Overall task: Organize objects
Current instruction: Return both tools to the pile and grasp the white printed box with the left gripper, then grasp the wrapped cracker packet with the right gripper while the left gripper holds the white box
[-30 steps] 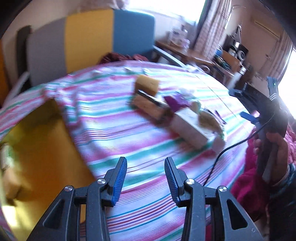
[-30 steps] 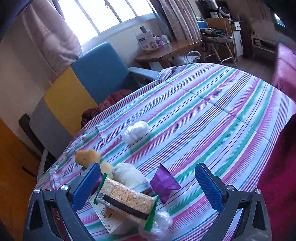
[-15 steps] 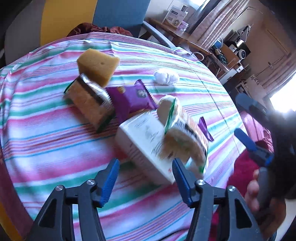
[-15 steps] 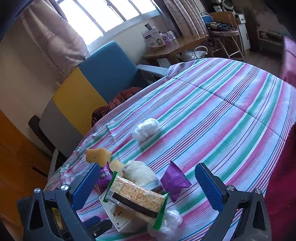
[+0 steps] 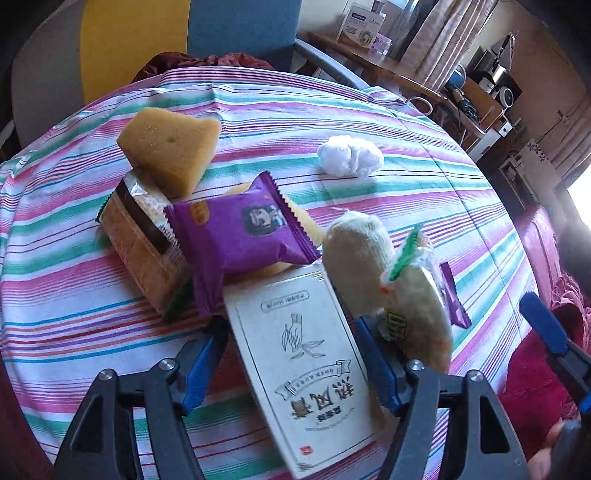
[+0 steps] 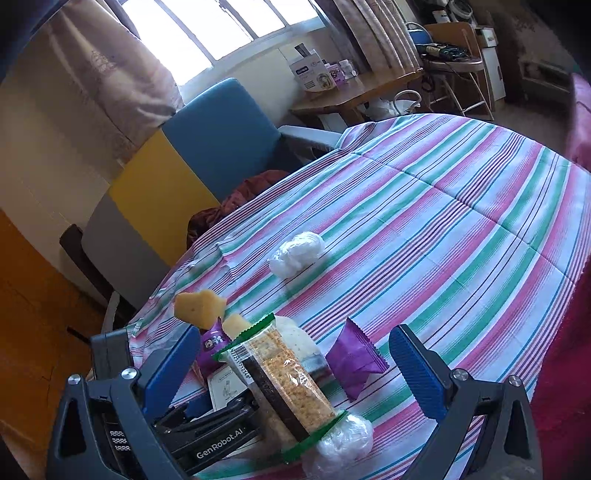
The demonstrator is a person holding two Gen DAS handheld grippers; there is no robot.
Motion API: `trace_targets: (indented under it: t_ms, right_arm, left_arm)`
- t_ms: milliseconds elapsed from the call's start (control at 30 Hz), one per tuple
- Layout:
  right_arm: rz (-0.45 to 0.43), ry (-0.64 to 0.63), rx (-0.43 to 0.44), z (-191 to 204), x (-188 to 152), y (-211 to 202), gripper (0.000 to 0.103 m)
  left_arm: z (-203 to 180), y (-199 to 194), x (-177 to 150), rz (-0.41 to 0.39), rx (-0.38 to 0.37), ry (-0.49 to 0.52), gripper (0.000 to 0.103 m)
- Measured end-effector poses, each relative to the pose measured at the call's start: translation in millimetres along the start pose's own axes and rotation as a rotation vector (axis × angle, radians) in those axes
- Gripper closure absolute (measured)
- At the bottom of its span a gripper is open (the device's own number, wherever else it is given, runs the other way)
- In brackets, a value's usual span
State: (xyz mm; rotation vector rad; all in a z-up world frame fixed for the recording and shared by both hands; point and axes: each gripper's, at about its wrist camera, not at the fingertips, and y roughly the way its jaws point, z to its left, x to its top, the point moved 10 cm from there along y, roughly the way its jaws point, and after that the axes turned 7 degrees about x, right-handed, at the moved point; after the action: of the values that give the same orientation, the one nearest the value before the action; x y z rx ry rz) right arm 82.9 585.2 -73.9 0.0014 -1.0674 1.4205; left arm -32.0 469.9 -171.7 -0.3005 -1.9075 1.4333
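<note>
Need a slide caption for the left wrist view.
Left gripper, jaws opening, straddles a white box among snack packets on a striped tablecloth.

left wrist view: camera sits behind its own gripper's two blue-padded fingers (image 5: 207,365), looking steeply down and forward, close over the pile on the striped tablecloth (image 5: 74,295). white box (image 5: 303,365) fills the near foreground between the fingers. beyond, the view faces the blue and yellow chair (image 5: 184,40).

right wrist view: camera sits behind its own fingers (image 6: 417,373), lower tilt, somewhat farther back, looking across the tablecloth (image 6: 461,206) toward the chair (image 6: 207,147) and window (image 6: 221,26).

shared: the white box (image 6: 225,387), yellow sponge (image 5: 170,147) (image 6: 199,304), white wad (image 5: 349,155) (image 6: 295,254). the left gripper (image 6: 214,424) shows in the right view; a right finger (image 5: 543,325) shows at the left view's right edge.
</note>
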Motion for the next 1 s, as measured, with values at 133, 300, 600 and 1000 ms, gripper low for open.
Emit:
trace_targets:
  t_ms: [133, 300, 600, 1000]
  right_arm:
    - [0.012, -0.005, -0.005, 0, -1, 2, 0.000]
    - [0.020, -0.005, -0.018, -1, -2, 4, 0.000]
    - [0.046, -0.016, -0.060, -4, -6, 8, 0.000]
    - [0.154, -0.057, -0.061, 3, -22, 25, 0.000]
  left_arm:
    - [7, -9, -10, -0.026, 0.004, 0.059, 0.047]
    - [23, -22, -28, -0.049, -0.011, 0.111, 0.047]
    - [59, -51, -70, -0.073, -0.074, 0.117, 0.048]
    - [82, -75, -111, -0.087, -0.063, 0.133, 0.051]
